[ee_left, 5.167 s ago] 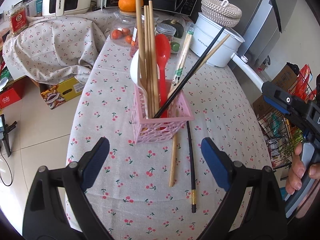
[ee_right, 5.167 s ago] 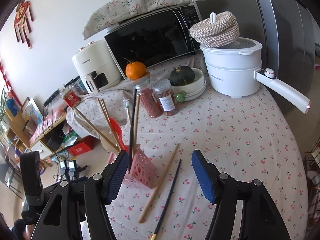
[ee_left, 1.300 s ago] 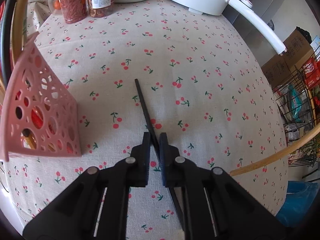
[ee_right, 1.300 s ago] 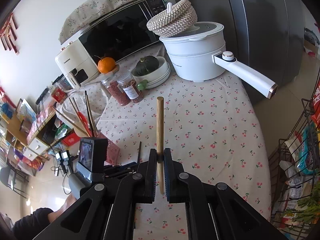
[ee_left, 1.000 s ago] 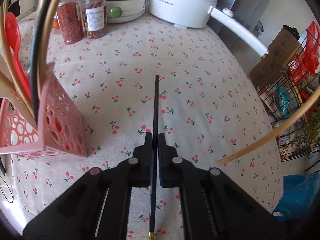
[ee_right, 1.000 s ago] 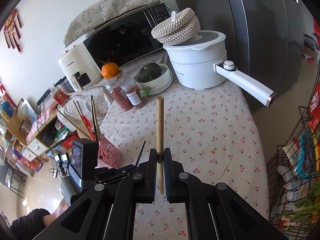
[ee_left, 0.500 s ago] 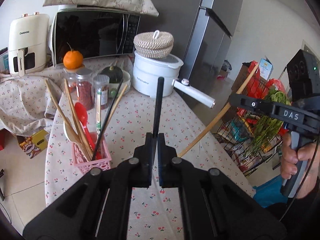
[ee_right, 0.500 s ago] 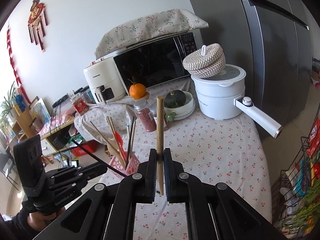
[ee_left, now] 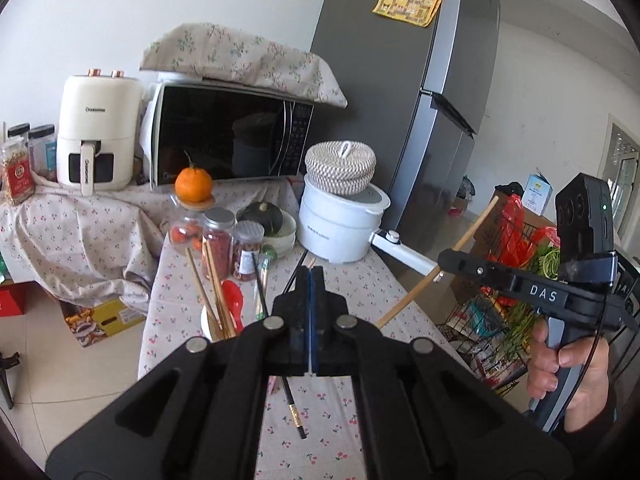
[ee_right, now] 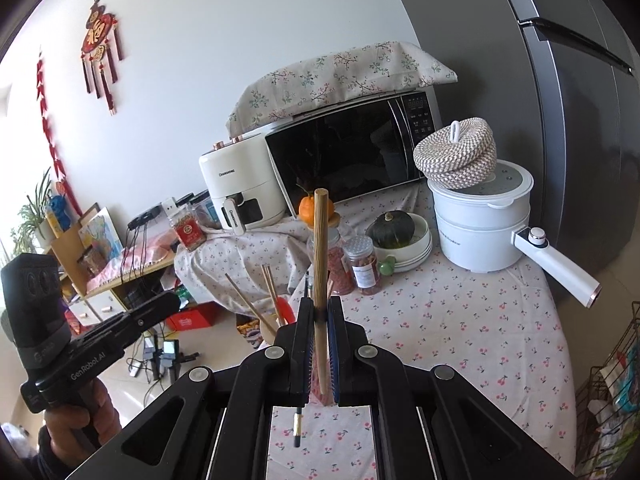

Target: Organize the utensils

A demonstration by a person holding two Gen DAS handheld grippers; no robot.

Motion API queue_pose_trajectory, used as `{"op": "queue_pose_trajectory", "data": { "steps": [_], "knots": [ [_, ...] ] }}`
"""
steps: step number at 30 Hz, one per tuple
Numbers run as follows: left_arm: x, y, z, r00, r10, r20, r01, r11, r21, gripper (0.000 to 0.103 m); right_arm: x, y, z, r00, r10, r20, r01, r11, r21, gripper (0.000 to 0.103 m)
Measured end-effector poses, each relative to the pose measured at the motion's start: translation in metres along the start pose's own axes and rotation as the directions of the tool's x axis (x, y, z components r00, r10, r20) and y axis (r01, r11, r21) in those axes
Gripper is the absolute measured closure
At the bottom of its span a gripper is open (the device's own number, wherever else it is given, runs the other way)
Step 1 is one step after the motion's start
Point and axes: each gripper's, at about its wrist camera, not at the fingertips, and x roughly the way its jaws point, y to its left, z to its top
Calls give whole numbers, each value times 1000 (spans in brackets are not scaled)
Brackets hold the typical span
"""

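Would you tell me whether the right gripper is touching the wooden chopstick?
Touching. The right wrist view shows the right gripper pressing the wooden chopstick from both sides, with no gap.

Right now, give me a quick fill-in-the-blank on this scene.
1. The right hand-held gripper is shut on a wooden ___.
2. The orange sits on top of a ___.
3. The woven basket sits on the white ___.

Missing words: chopstick; jar; pot.
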Motion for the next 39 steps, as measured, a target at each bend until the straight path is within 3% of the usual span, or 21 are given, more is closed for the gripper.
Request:
{"op": "queue_pose_trajectory", "data": {
  "steps": [2, 3, 4, 6, 10, 15, 18, 22, 26, 28, 32, 34, 39],
  "knots": [
    [10, -1, -11, 996, 12, -87, -10, 1000, 20, 101, 6, -1, -3, 1000, -5, -13, 5, 1000, -3, 96],
    [16, -1, -18, 993, 17, -119, -15, 1000, 19, 92, 9, -2, -4, 1000, -11, -21, 10, 1000, -6, 96],
    [22, 2, -24, 987, 19, -157, -17, 1000, 11, 76, 11, -4, -6, 999, -18, -29, 17, 1000, -6, 96],
    [33, 13, -35, 974, 16, -226, -26, 999, -42, 63, 14, -11, -8, 999, -26, -45, 26, 1000, 1, 96],
    [50, 39, -46, 957, -21, -290, -33, 983, -181, 63, 15, -23, -12, 997, -36, -62, 38, 999, 19, 96],
    [72, 40, -51, 939, -17, -344, -57, 977, -205, 63, 16, -31, -13, 997, -36, -68, 38, 999, 34, 96],
    [84, 29, -60, 909, -47, -414, -39, 980, -197, 63, 17, -34, -14, 996, -37, -75, 40, 998, 39, 96],
    [97, 14, -84, 846, -19, -533, -72, 986, -149, 63, 19, -38, -18, 995, -45, -94, 48, 998, 38, 96],
    [107, 11, -103, 807, 31, -590, -111, 989, -100, 63, 23, -42, -21, 992, -55, -116, 59, 998, 31, 96],
    [107, 14, -107, 799, 22, -601, -119, 985, -123, 64, 25, -43, -22, 991, -56, -124, 61, 998, 31, 96],
    [99, 25, -101, 812, 33, -583, -147, 978, -148, 63, 28, -43, -24, 990, -54, -132, 58, 998, 32, 96],
    [95, 31, -102, 809, 42, -587, -161, 975, -152, 63, 29, -43, -24, 989, -52, -135, 57, 998, 29, 96],
    [96, 62, -119, 771, 100, -628, -259, 951, -167, 62, 37, -41, -27, 986, -54, -157, 58, 998, 20, 96]
  ]
}}
